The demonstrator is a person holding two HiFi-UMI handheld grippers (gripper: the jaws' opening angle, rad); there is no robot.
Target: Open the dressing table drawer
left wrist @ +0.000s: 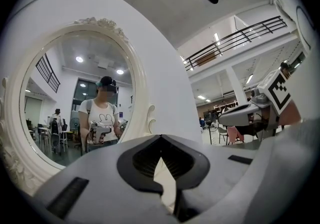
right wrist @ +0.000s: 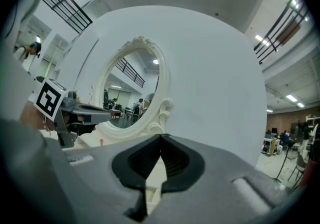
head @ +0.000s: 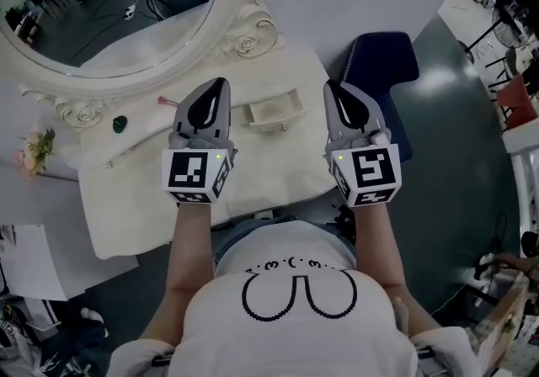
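The cream dressing table stands below me with an oval mirror at its back. A small drawer with a knob sits pulled out at the middle of the top, between my two grippers. The left gripper hangs above the table to the drawer's left, shut and holding nothing. To the drawer's right the right gripper is level with it, also shut and holding nothing. Neither touches the drawer. The mirror fills the left gripper view and reflects the person.
A dark blue stool stands at the table's right. A pink item, a dark green item and a small bunch of flowers lie on the left of the top. Papers lie lower left.
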